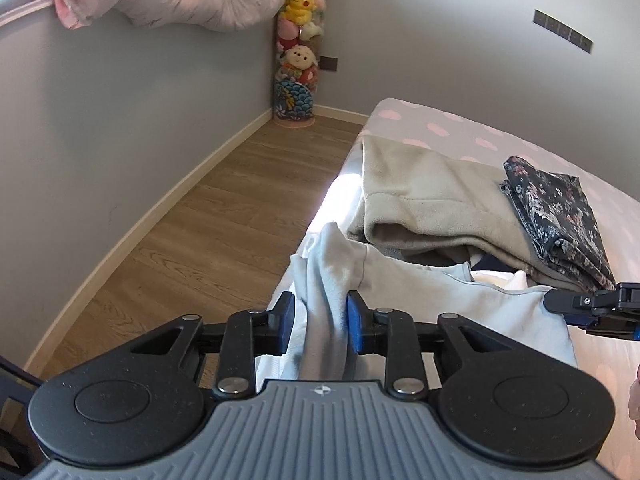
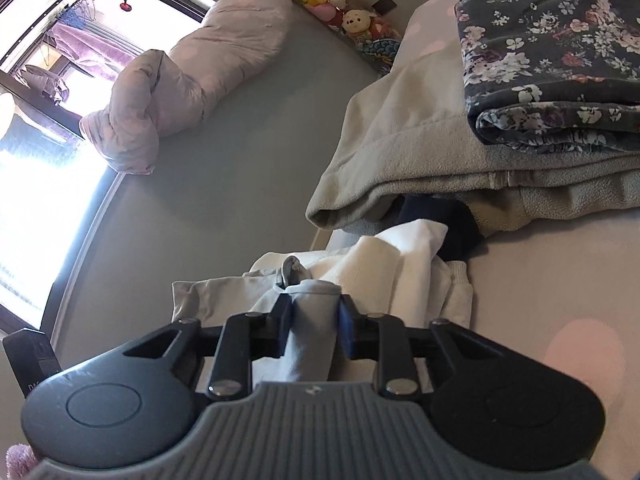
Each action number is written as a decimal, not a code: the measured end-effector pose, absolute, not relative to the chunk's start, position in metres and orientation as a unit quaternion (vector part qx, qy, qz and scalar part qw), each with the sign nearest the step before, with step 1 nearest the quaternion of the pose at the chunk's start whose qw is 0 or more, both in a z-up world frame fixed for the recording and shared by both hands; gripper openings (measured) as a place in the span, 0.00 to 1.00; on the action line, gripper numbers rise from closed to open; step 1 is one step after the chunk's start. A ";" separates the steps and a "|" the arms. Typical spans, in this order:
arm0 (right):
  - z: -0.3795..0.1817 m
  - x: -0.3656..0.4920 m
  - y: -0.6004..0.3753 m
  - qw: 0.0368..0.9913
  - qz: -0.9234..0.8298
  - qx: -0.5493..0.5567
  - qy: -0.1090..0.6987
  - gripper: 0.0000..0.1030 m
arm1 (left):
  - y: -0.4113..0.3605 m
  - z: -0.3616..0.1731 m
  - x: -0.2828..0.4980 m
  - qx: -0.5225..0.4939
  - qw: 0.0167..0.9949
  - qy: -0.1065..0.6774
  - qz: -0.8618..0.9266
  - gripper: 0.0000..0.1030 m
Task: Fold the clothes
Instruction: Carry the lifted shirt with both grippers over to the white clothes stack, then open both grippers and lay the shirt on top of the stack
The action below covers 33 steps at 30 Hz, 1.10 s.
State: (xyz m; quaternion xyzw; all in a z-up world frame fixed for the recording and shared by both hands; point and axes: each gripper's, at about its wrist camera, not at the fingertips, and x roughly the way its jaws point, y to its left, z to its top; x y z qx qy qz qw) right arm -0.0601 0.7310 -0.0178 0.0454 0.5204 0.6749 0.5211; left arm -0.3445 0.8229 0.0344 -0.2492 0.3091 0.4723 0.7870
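Observation:
A light blue garment (image 1: pixel 472 300) lies across the near edge of the bed (image 1: pixel 460 136). My left gripper (image 1: pixel 320 320) is shut on a bunched fold of it at its left end. My right gripper (image 2: pixel 314 322) is shut on another bunched part of the same light blue garment (image 2: pixel 312 336); it shows at the right edge of the left wrist view (image 1: pixel 592 308). White cloth (image 2: pixel 400 276) lies just beyond the right gripper. Behind sits a folded beige fleece (image 1: pixel 432 200) with a folded dark floral garment (image 1: pixel 560 216) on top.
The wooden floor (image 1: pixel 200 240) and grey wall are to the left of the bed. A column of plush toys (image 1: pixel 298 40) stands in the corner. A pink rolled duvet (image 2: pixel 172 92) rests by the bright window (image 2: pixel 36 200). A dark navy item (image 2: pixel 440 224) pokes out under the fleece.

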 end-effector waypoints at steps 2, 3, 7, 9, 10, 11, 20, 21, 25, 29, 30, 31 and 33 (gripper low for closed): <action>-0.007 -0.065 0.730 0.524 0.693 0.032 0.494 0.13 | 0.823 0.034 -0.343 -0.245 0.784 0.313 0.477 0.08; 0.001 -0.069 0.729 0.529 0.704 0.022 0.473 0.12 | 0.823 0.035 -0.342 -0.240 0.785 0.311 0.479 0.08; 0.025 -0.083 0.728 0.568 0.727 -0.024 0.384 0.11 | 0.824 0.036 -0.335 -0.217 0.784 0.315 0.489 0.07; 0.019 -0.086 0.736 0.577 0.720 -0.041 0.384 0.11 | 0.830 0.030 -0.334 -0.224 0.776 0.323 0.494 0.07; 0.012 -0.087 0.740 0.581 0.714 -0.050 0.388 0.11 | 0.833 0.024 -0.334 -0.227 0.771 0.328 0.495 0.07; 0.005 -0.088 0.743 0.585 0.708 -0.059 0.392 0.11 | 0.835 0.019 -0.332 -0.227 0.767 0.336 0.497 0.07; -0.030 -0.086 0.761 0.588 0.689 -0.073 0.416 0.12 | 0.838 -0.013 -0.325 -0.214 0.751 0.370 0.504 0.07; -0.027 -0.087 0.761 0.590 0.688 -0.078 0.415 0.12 | 0.836 -0.011 -0.325 -0.211 0.750 0.370 0.506 0.08; -0.008 -0.083 0.751 0.614 0.680 -0.090 0.391 0.38 | 0.825 0.010 -0.330 -0.190 0.754 0.357 0.517 0.16; 0.016 -0.082 0.730 0.630 0.691 -0.102 0.338 0.37 | 0.800 0.040 -0.348 -0.153 0.758 0.338 0.537 0.25; 0.023 -0.086 0.721 0.623 0.705 -0.102 0.323 0.37 | 0.793 0.046 -0.353 -0.146 0.759 0.334 0.540 0.25; 0.029 -0.092 0.712 0.616 0.718 -0.104 0.307 0.37 | 0.785 0.052 -0.358 -0.138 0.762 0.328 0.541 0.25; 0.038 -0.108 0.693 0.595 0.746 -0.111 0.278 0.37 | 0.766 0.058 -0.364 -0.123 0.775 0.321 0.531 0.25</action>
